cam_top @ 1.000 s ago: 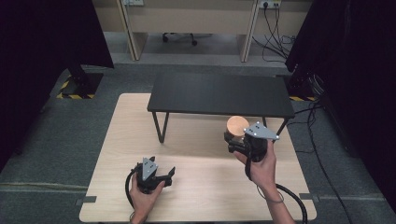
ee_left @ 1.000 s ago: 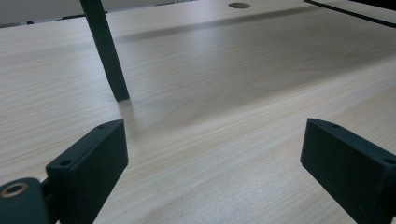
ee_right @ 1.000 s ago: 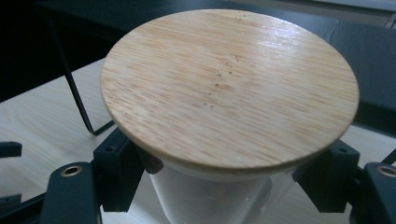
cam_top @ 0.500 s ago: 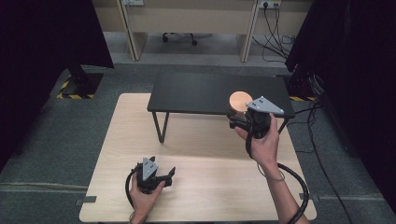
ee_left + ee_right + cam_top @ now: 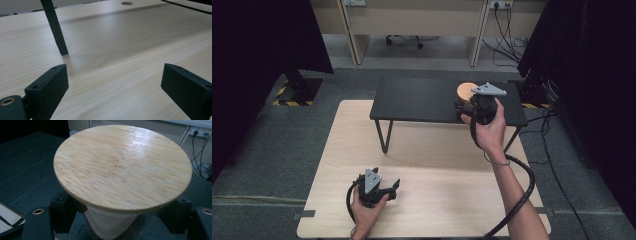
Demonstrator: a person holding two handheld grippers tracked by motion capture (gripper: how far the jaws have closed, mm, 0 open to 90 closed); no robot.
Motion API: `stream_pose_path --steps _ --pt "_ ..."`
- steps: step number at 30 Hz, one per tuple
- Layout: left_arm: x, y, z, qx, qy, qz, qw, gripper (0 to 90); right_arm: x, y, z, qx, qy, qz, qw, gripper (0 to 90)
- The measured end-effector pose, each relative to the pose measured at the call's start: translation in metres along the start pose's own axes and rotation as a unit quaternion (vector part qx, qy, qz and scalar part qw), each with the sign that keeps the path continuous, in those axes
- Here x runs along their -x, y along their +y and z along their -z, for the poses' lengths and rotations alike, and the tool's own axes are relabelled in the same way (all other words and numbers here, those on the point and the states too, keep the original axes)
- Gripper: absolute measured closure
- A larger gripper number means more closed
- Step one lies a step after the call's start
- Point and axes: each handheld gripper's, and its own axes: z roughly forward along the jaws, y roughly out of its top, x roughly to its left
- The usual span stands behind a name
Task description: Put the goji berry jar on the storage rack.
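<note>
**Q:** What does the right side show?

**A:** The right hand-held gripper (image 5: 468, 104) is clamped on a pale jar with a round bamboo lid (image 5: 122, 165), its jaws pressing the jar's body from both sides just under the lid. In the high view the jar (image 5: 466, 92) sits over the right end of the low black shelf (image 5: 422, 100) that stands on the light wooden table (image 5: 432, 165). Whether its base touches the shelf top cannot be told.

**Q:** And the left?

**A:** The left hand-held gripper (image 5: 379, 186) rests low at the table's near edge, jaws spread wide with nothing between them, bare wood ahead and one shelf leg (image 5: 55, 30) beyond.

**Q:** What could go wrong from here?

**A:** The jar narrows toward its base, so a grip on that tapered wall may slide if the squeeze eases, and the jar could drop or tip onto the shelf. The lid appears merely seated on top; a tilt of the wrist might send it off. The jar is also near the shelf's right end, so a careless release there risks a fall.
</note>
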Motion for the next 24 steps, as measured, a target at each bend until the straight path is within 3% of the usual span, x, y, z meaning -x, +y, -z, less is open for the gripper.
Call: stream_pose_path --steps 5,13,24 --pt "0.0 0.0 0.0 0.0 0.0 -0.001 1.0 6.8 0.002 0.002 -0.011 -0.014 0.006 -0.003 0.9999 26.0" --pt "0.001 0.0 0.0 -0.001 0.0 -0.001 1.0 6.8 0.012 -0.005 -0.014 -0.004 0.02 -0.025 0.9995 26.0" --pt "0.001 0.001 0.0 -0.001 0.001 -0.001 1.0 6.8 0.013 -0.009 -0.015 0.003 0.022 -0.025 0.9995 26.0"
